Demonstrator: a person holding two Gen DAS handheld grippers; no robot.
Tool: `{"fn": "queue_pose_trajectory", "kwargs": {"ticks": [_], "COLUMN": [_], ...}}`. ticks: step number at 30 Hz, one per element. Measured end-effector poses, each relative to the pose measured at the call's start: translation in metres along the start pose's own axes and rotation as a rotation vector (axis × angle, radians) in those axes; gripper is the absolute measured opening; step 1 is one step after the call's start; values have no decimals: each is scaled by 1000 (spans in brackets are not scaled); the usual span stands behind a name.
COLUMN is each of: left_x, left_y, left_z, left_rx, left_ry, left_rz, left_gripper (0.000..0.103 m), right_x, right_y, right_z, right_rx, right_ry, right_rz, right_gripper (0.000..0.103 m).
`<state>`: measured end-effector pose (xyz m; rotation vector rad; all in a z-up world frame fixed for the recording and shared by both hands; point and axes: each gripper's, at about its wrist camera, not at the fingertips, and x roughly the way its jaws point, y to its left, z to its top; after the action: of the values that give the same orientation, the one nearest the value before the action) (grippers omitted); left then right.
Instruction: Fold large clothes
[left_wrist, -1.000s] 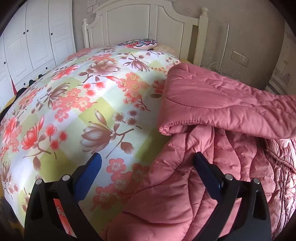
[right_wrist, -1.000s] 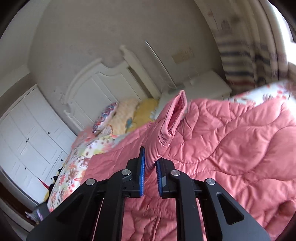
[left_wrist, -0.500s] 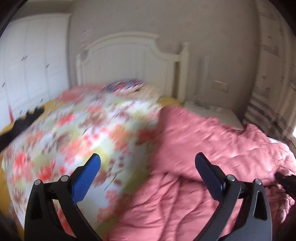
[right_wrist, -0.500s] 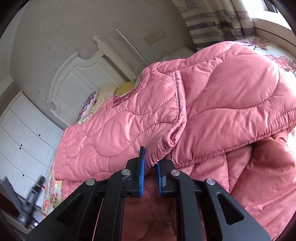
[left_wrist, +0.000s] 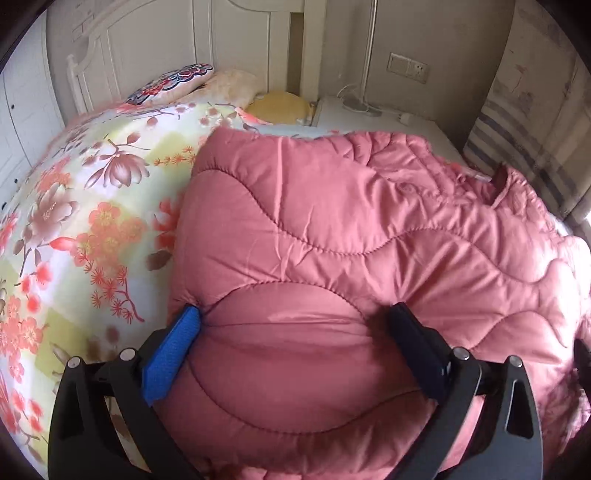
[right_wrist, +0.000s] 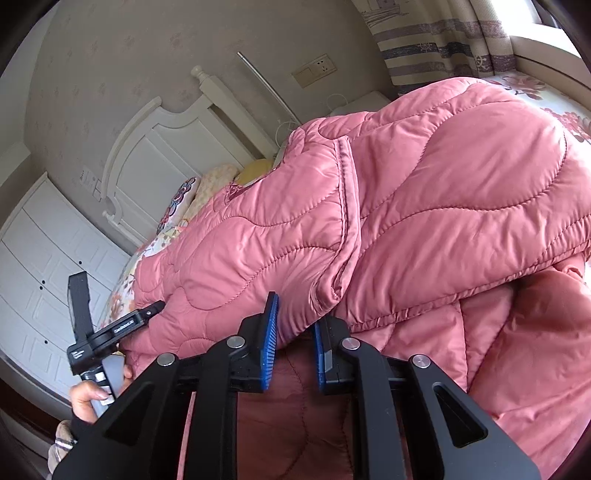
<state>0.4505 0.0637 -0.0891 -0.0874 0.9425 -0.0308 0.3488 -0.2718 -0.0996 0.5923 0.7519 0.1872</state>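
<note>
Nearest the cameras, the left gripper (left_wrist: 291, 328) stands wide, straddling a padded bulge of the pink quilted coat (left_wrist: 351, 236); the right gripper (right_wrist: 293, 321) is narrow, pinching its folded edge. That thin pinch might slip on slick fabric, undoing the fold. Farther off, the puffy, wavy-stitched coat lies across the floral bed (left_wrist: 81, 206).

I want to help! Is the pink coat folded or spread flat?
Partly folded: the pink quilted coat has one padded layer doubled over another, its edge lying on top.
</note>
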Motion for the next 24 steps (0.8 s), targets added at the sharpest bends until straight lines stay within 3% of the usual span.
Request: {"fn": "queue_pose_trajectory", "kwargs": {"ticks": [4, 6, 11, 16, 17, 21, 24], "left_x": [-35, -43, -19, 42, 55, 48, 7], "left_y": [55, 71, 44, 25, 28, 44, 55], "left_z": [26, 43, 80, 70, 68, 76, 87], "left_rx": [-281, -336, -139, -25, -38, -127, -158], "left_ry": [-79, -109, -53, 94, 132, 134, -15], "left_rz": [-231, -282, -161, -25, -47, -111, -168], "left_gripper": [101, 101, 101, 101, 101, 100, 100], "right_x": [0, 0, 0, -2, -2, -3, -3], "right_y": [4, 6, 6, 6, 7, 6, 3], "right_z": [0, 0, 0, -1, -1, -1, -1], "right_rx": [-16, -30, -35, -40, -44, -37, -22], "right_ry": [-6, -12, -14, -18, -19, -19, -18], "right_rz": [4, 6, 9, 1, -2, -1, 8], "right_gripper": [14, 15, 15, 15, 15, 15, 15]}}
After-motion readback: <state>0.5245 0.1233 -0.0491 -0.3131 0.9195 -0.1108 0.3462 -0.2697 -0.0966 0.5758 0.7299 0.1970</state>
